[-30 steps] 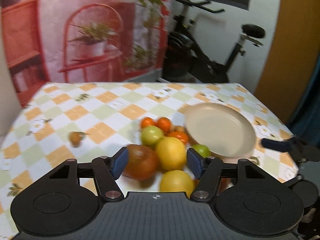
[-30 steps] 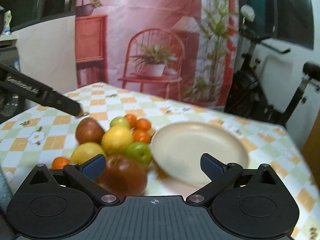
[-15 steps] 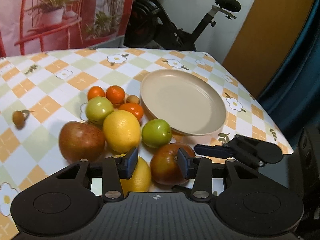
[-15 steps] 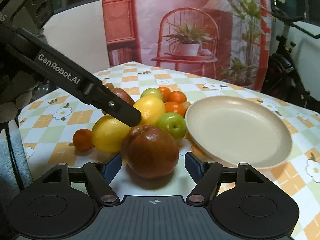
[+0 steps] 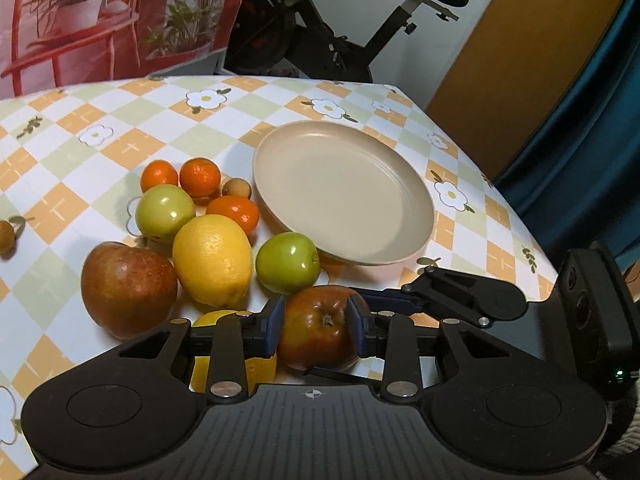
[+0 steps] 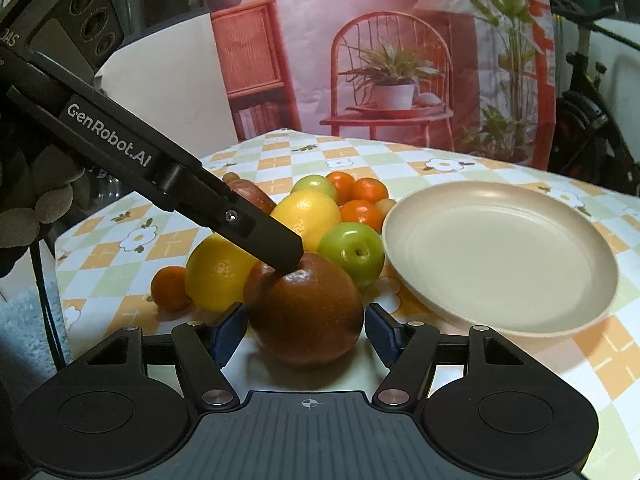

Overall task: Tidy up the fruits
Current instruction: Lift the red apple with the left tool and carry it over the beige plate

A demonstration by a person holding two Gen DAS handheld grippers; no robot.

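Observation:
A dark red apple (image 5: 320,336) (image 6: 304,312) lies at the near edge of a fruit pile, beside an empty beige plate (image 5: 344,192) (image 6: 500,252). My left gripper (image 5: 316,320) comes down on the apple's top. Its jaws are closing, with a blue pad on each side of the stem hollow, touching the skin. In the right wrist view its finger (image 6: 276,248) rests on the apple's crown. My right gripper (image 6: 304,332) flanks the same apple low down, both pads against its sides. One right finger (image 5: 400,300) reaches the apple in the left wrist view.
Behind the held apple lie a second red apple (image 5: 128,288), two lemons (image 5: 212,260), two green apples (image 5: 288,268), three tangerines (image 5: 200,176) and a small brown fruit (image 5: 237,189). Another brown fruit (image 5: 6,236) lies apart at the left. The table edge is close on the right.
My left gripper swung right and down from over the pile onto the front red apple, its jaws narrowing. The right gripper's jaws closed from wide to the apple's sides.

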